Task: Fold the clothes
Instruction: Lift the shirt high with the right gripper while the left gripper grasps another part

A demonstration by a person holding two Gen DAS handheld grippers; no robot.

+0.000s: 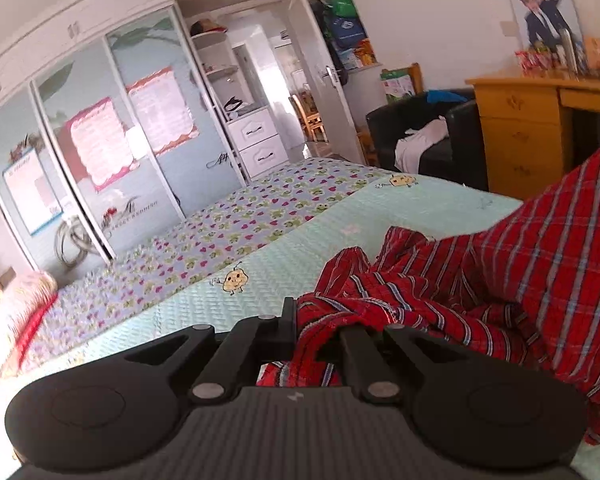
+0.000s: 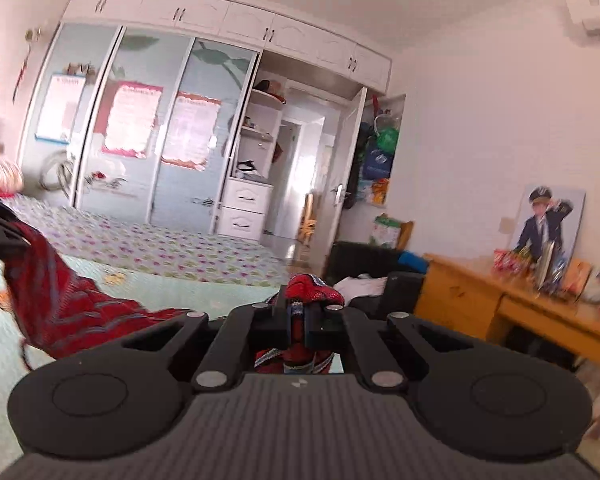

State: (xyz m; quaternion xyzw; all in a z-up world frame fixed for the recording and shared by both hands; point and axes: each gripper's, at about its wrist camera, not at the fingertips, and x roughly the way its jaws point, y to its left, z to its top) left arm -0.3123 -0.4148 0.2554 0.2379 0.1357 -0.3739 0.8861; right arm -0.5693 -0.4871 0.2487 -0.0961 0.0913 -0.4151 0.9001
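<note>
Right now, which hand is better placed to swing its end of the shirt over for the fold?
Probably right. The right gripper pinches a small bunched end held clear above the bed. The left gripper is shut on heaped shirt lying low.

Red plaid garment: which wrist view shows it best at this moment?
The left wrist view. There the red plaid garment fills the right side, stripes and folds clear, rising off the bed from the left claw. The right wrist view shows only a bunched bit pinched in the right claw and a blurred drape at far left.
</note>
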